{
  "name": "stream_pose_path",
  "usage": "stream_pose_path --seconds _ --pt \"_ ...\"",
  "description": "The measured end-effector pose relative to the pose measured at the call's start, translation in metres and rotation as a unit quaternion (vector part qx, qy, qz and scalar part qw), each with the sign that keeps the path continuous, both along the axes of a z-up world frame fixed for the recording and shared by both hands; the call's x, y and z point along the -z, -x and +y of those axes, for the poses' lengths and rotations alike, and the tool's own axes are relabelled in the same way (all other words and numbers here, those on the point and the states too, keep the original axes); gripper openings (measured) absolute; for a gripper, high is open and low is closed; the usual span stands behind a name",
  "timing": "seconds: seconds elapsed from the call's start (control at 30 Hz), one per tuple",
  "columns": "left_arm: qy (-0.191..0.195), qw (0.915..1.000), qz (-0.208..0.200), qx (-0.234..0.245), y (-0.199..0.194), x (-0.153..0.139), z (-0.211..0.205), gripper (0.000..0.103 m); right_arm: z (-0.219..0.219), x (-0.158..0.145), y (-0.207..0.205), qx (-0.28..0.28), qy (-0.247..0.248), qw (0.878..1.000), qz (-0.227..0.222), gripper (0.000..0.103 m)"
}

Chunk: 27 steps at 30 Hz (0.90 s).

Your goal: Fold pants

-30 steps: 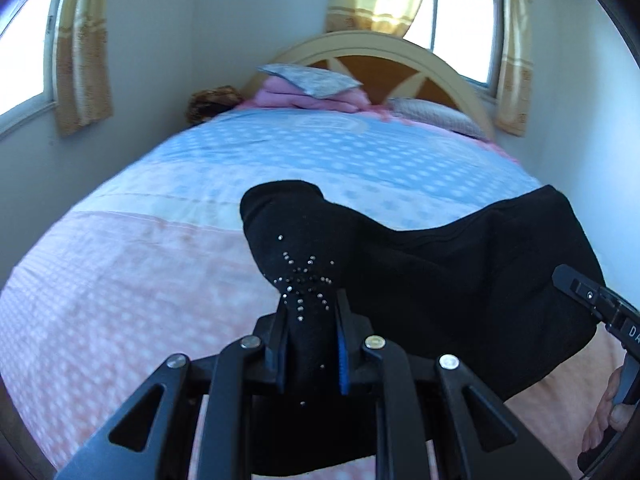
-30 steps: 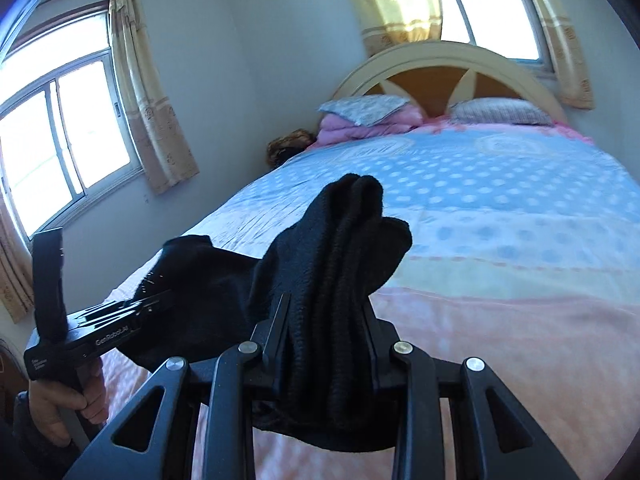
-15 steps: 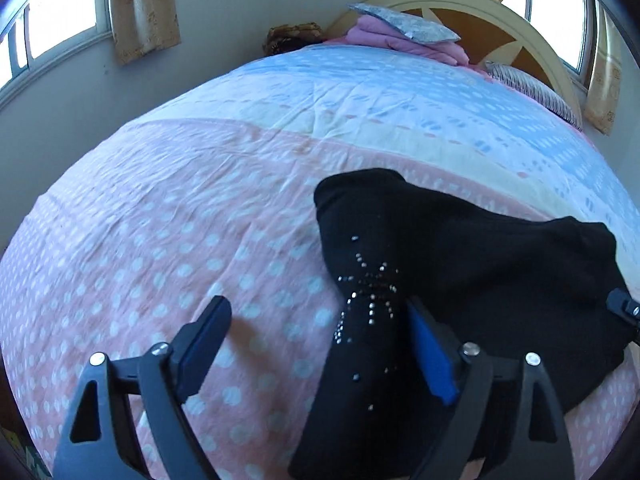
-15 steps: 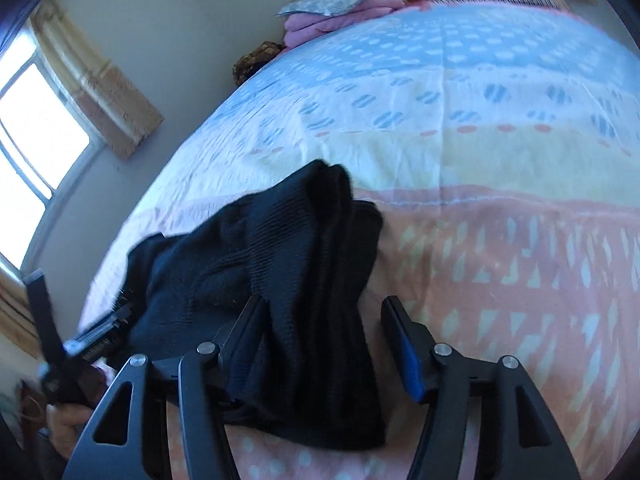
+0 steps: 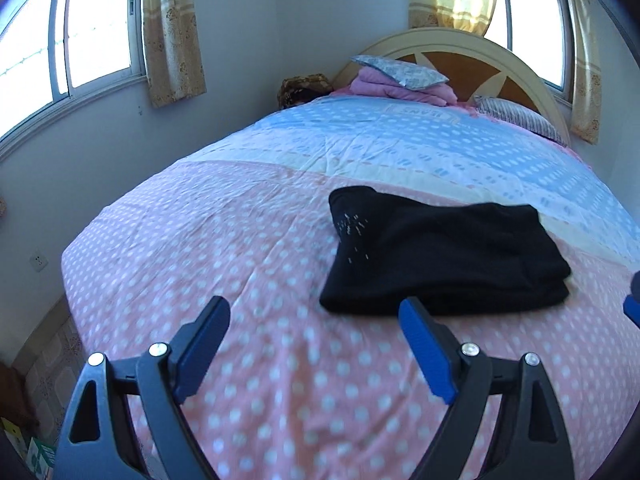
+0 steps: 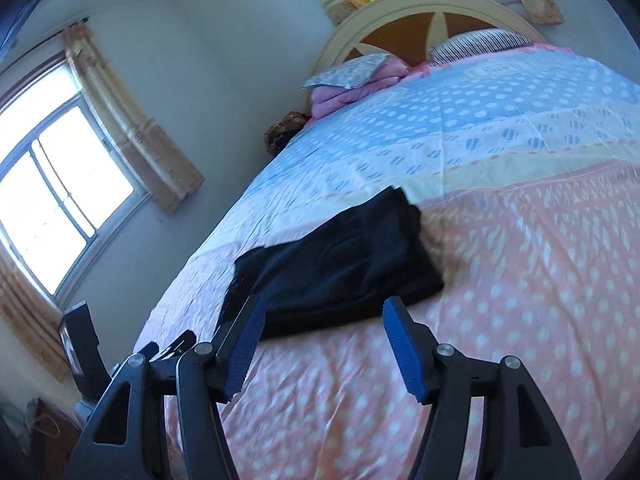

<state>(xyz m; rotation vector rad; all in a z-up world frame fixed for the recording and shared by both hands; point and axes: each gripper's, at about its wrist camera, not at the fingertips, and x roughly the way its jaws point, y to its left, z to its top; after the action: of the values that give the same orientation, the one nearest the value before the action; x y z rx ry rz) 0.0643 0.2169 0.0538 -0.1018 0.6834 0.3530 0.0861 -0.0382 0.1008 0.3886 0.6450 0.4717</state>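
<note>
Black pants point(image 5: 444, 256) with a small studded pattern lie folded in a flat rectangle on the pink dotted bedspread point(image 5: 248, 248). In the left wrist view my left gripper point(image 5: 314, 338) stands wide open just short of the pants' near edge, nothing between its blue pads. The right wrist view shows the same pants point(image 6: 340, 272) beyond my right gripper point(image 6: 322, 340), which is open and apart from the cloth, with only bedspread between its pads. The body of the left gripper point(image 6: 120, 356) shows at the lower left of that view.
The bed point(image 5: 420, 152) runs back to a curved headboard point(image 5: 460, 56) with pillows point(image 5: 400, 74) and a folded pink blanket. A wall with curtained windows point(image 5: 80, 40) lies along the left side. The floor drops off past the bed's left edge point(image 5: 68, 280).
Both grippers let go of the black pants, opened and drew back. The pants, held up before, now lie folded flat on the bedspread.
</note>
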Motion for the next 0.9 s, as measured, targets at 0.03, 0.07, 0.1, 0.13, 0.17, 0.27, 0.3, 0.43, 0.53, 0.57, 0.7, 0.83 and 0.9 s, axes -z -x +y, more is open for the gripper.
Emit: stream_pose_path --seconds 0.03,0.07,0.1,0.13,0.17,0.27,0.3,0.43,0.53,0.57,0.7,0.83,0.9 --pt "-0.003 1.0 -0.005 0.002 0.011 -0.002 -0.003 0.089 0.003 -0.002 0.014 0.001 0.013 1.0 -0.01 0.063" --pt "-0.005 0.9999 -0.009 0.003 0.02 -0.003 -0.006 0.089 0.006 -0.005 0.025 0.005 0.023 1.0 -0.018 0.063" --pt "-0.005 0.9999 -0.013 0.003 0.028 -0.004 -0.008 0.089 0.007 -0.008 0.037 0.012 0.033 0.999 -0.029 0.063" --pt "-0.004 0.9999 -0.016 0.004 0.034 -0.004 -0.011 0.089 0.008 -0.012 0.048 0.019 0.043 0.998 -0.041 0.063" --pt "0.0 0.9998 -0.019 0.004 0.042 -0.005 -0.013 0.089 0.009 -0.015 0.058 0.027 0.056 0.997 -0.054 0.063" --pt "0.002 0.9996 -0.023 0.013 0.058 -0.006 -0.02 0.089 0.011 -0.026 0.08 0.045 0.085 0.992 -0.087 0.064" --pt "-0.008 0.9996 -0.023 0.012 0.061 -0.006 -0.023 0.089 0.01 -0.029 0.084 0.05 0.087 0.99 -0.094 0.067" --pt "-0.023 0.9993 -0.027 0.011 0.068 -0.009 -0.026 0.089 0.005 -0.038 0.098 0.059 0.075 0.99 -0.104 0.073" --pt "-0.017 0.9994 -0.029 0.011 0.073 -0.009 -0.03 0.089 0.004 -0.039 0.103 0.066 0.073 0.989 -0.113 0.073" --pt "-0.019 0.9993 -0.03 0.012 0.073 -0.009 -0.032 0.089 0.005 -0.039 0.104 0.067 0.074 0.989 -0.114 0.073" --pt "-0.024 0.9992 -0.027 0.015 0.073 -0.007 -0.039 0.089 0.006 -0.031 0.102 0.061 0.074 0.99 -0.107 0.073" --pt "-0.024 0.9992 -0.023 0.023 0.069 -0.004 -0.044 0.089 0.006 -0.026 0.1 0.061 0.076 0.99 -0.103 0.074" --pt "-0.024 0.9992 -0.02 0.024 0.069 -0.002 -0.047 0.089 0.005 -0.025 0.1 0.061 0.075 0.99 -0.103 0.074"
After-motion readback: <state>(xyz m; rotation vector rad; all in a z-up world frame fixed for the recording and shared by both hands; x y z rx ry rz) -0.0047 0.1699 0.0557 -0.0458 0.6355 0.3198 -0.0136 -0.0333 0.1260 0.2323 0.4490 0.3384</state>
